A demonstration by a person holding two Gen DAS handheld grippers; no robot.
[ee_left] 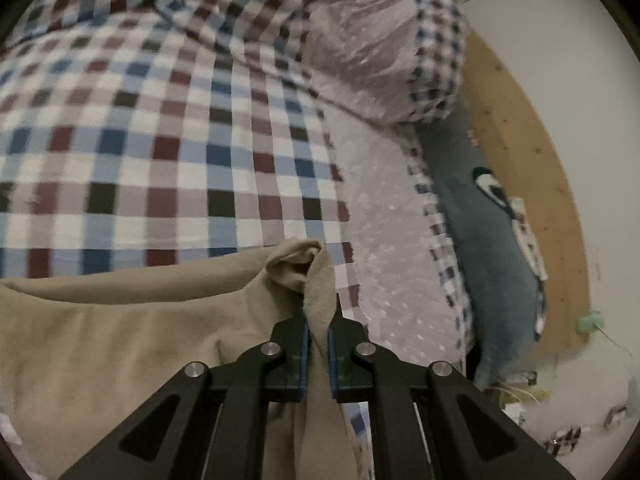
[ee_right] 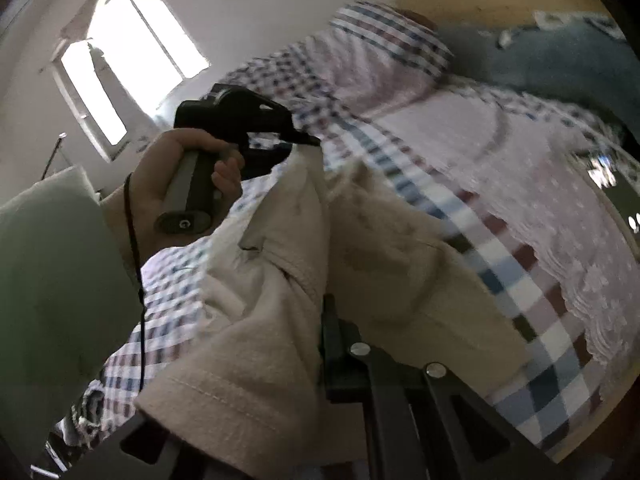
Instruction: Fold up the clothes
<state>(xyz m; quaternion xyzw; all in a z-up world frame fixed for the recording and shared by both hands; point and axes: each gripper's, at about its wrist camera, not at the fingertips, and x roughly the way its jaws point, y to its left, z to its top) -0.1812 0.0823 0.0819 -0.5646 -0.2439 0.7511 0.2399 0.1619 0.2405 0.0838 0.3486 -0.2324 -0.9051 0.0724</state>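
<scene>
So this looks like early-to-middle going on the fold. The shirt [ee_left: 120, 344], a beige thing, is partly lying on the checked bedspread [ee_left: 160, 160] and partly lifted off it. The left gripper [ee_left: 318, 340] is clamped tight on a bunched bit of the shirt's edge, with cloth poking out above the blue pads [ee_left: 306, 344] and hanging down below them. From the right wrist view you can see the person's hand [ee_right: 176, 176] holding that left gripper up by its handle, with fabric trailing off its tip. The right gripper [ee_right: 326, 344] is mostly buried under a sleeve hem that drapes right over it; its jaws are closed, and going by how the cloth hangs off it I'd say it's pinching the shirt too, though the contact itself is hidden. No neat crease anywhere yet, the cloth is rumpled and sagging between the two grips. What's left, I'd guess: pull it taut, lay it flat on the bed, then do the actual folds. There's a pillow [ee_left: 380, 40] at the head end, well clear of the shirt.
</scene>
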